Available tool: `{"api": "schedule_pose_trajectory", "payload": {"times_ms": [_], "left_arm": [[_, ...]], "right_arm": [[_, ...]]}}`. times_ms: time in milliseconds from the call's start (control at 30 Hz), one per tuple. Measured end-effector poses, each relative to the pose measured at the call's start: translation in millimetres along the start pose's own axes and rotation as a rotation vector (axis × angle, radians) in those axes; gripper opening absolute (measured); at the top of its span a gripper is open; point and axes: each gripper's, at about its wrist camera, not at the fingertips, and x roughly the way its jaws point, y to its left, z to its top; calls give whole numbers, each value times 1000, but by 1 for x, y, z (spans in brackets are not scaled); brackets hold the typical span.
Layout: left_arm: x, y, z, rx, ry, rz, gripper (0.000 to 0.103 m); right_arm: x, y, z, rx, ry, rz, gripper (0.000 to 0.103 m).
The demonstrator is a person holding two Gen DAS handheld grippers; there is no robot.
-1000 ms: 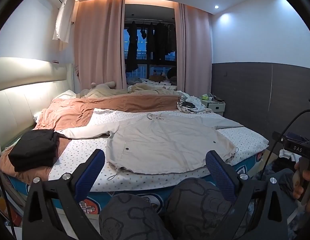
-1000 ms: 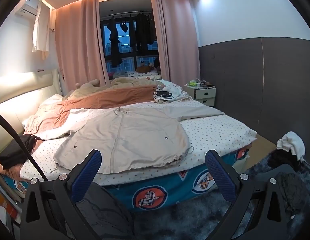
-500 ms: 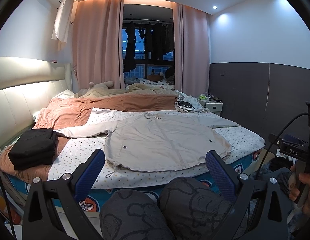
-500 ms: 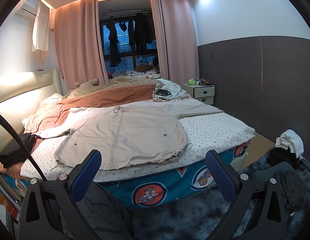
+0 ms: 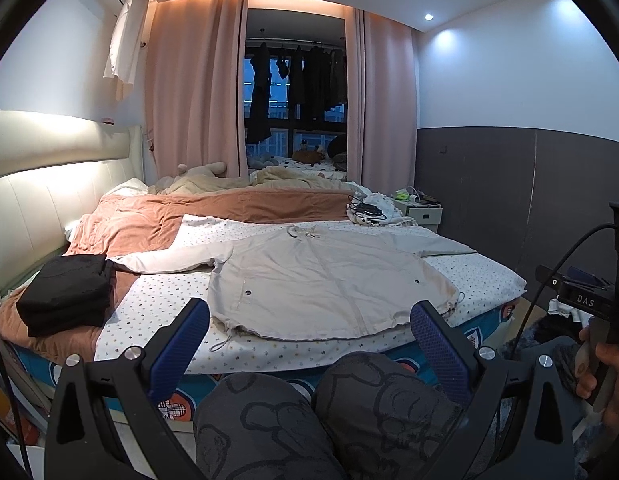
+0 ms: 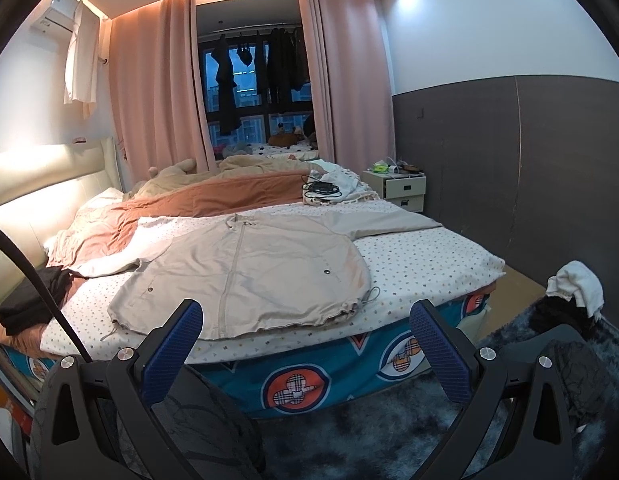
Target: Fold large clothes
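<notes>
A large beige jacket (image 5: 329, 280) lies spread flat, front up, sleeves out to both sides, on the dotted white sheet of the bed (image 5: 157, 304). It also shows in the right wrist view (image 6: 245, 276). My left gripper (image 5: 309, 332) is open and empty, held back from the bed's near edge above the person's knees. My right gripper (image 6: 305, 332) is open and empty, also short of the bed's near edge. The right gripper's handle and the hand on it show at the right of the left wrist view (image 5: 589, 312).
A folded black garment (image 5: 65, 296) lies on the bed's left side on an orange blanket (image 5: 149, 224). Cables and white cloth (image 6: 325, 190) sit at the far right corner. A nightstand (image 6: 401, 188) stands beyond. Clothes (image 6: 573, 292) lie on the dark rug at the right.
Both grippers have drawn back a little from the bed and tilted slightly up, so the jacket sits lower and smaller in view. Both stay open. The jacket has not moved.
</notes>
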Motion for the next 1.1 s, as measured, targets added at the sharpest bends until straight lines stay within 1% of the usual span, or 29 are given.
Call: {"api": "schedule_pose_trajectory", "payload": {"times_ms": [567, 800, 1100], "left_arm": [[-5, -5, 1, 7, -10, -6, 103], [-6, 1, 1, 9, -15, -6, 103], [3, 4, 3, -3, -14, 0, 103]], "right_arm": [[-4, -1, -6, -2, 2, 2, 103], [-6, -2, -4, -3, -3, 7, 103], [0, -2, -4, -2, 1, 5, 103]]}}
